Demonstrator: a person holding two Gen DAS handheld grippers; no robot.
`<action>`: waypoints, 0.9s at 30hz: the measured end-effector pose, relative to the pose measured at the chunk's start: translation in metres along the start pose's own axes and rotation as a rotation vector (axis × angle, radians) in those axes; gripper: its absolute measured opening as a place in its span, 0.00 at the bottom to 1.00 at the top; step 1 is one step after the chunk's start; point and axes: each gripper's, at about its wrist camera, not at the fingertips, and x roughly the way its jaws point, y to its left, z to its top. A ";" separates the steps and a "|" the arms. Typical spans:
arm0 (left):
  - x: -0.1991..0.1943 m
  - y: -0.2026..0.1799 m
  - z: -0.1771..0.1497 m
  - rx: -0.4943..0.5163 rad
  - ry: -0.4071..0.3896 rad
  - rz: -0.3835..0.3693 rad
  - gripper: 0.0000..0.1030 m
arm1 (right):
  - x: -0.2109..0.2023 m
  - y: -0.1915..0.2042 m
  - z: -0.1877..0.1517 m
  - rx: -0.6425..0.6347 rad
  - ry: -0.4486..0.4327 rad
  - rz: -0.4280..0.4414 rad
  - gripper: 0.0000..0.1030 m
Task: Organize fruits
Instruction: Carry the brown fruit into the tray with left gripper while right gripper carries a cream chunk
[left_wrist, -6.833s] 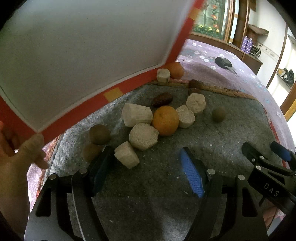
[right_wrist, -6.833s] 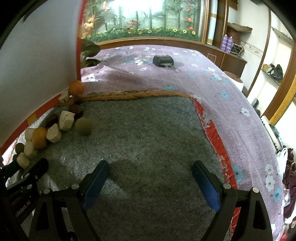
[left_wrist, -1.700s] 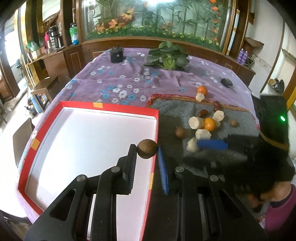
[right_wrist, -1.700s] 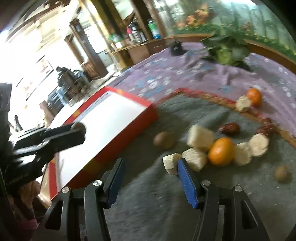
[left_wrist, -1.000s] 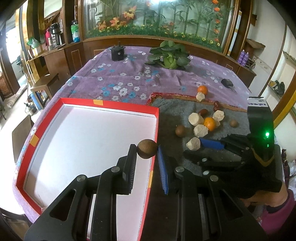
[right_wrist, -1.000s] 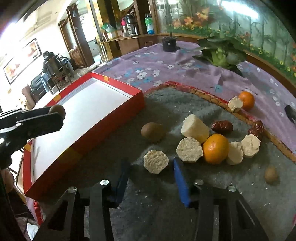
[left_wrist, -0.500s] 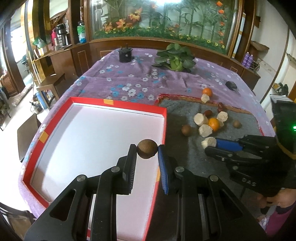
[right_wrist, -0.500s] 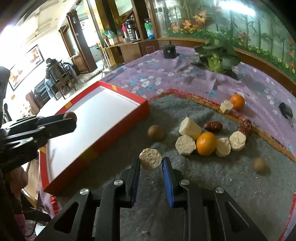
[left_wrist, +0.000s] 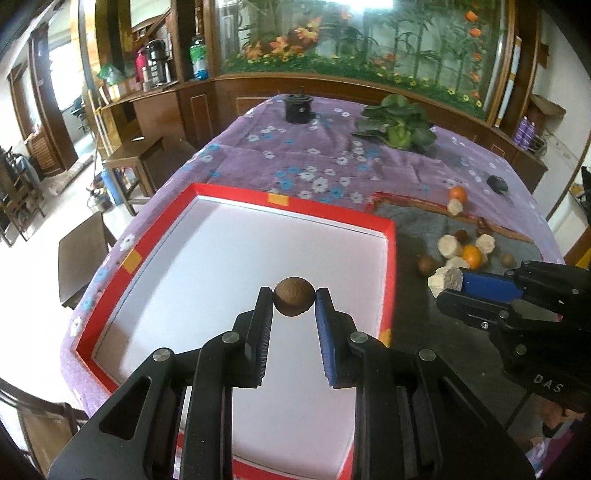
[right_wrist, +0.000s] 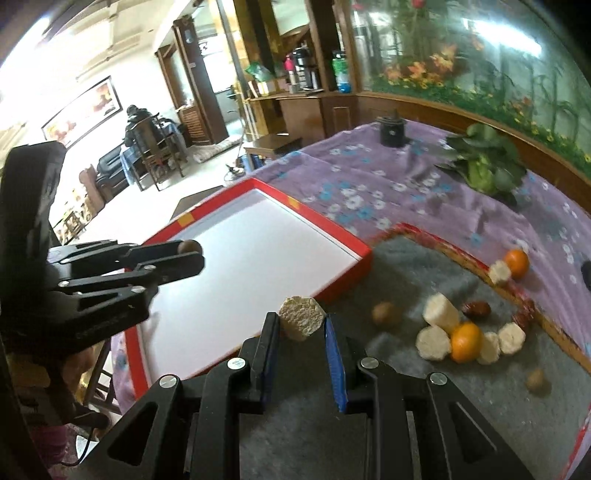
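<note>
Purple floral table, one red box (left_wrist: 390, 236), left gripper (left_wrist: 294, 303) jaws clamping brown fruit (left_wrist: 294, 301), right gripper (right_wrist: 300, 320) jaws clamping pale chunk (right_wrist: 301, 323).

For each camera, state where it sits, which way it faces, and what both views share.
Left wrist: rides the left tool, looking down over the red tray; its fingers pinch a brown round fruit; the right tool enters at right.
Right wrist: rides the right tool, facing the tray and grey mat; it grips a pale cut chunk; the left tool shows at left.
Shared: tray, both tools, mat fruit pile.
</note>
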 end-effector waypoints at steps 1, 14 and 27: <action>0.002 0.003 0.000 -0.005 0.003 0.004 0.22 | 0.002 0.002 0.002 -0.005 0.002 0.001 0.23; 0.047 0.029 0.008 -0.050 0.071 0.052 0.22 | 0.071 0.017 0.030 -0.054 0.097 0.014 0.23; 0.080 0.047 0.012 -0.130 0.142 0.111 0.30 | 0.111 0.010 0.036 -0.042 0.119 0.008 0.26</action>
